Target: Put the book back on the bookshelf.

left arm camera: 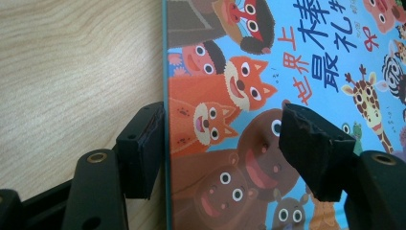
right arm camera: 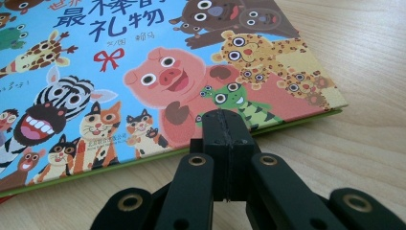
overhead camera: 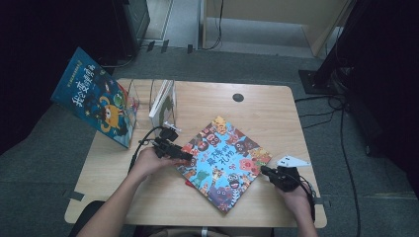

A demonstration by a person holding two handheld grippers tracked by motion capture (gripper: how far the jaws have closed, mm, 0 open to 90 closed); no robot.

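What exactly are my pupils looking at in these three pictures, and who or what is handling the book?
No machine works here: a person sits at a pale wooden table with hand-held black tongs in each hand. One picture looks down from above; the other two come from small cameras riding on each tool, looking along its jaws.

A colourful flat picture book with cartoon animals lies on the table. The left tongs stand open astride the book's edge, one jaw over the wood, the other over the cover, not pressing it. The right tongs are shut and hold nothing, resting near the book's opposite edge.

Farther back a blue picture book leans on a clear stand, beside an upright white book.
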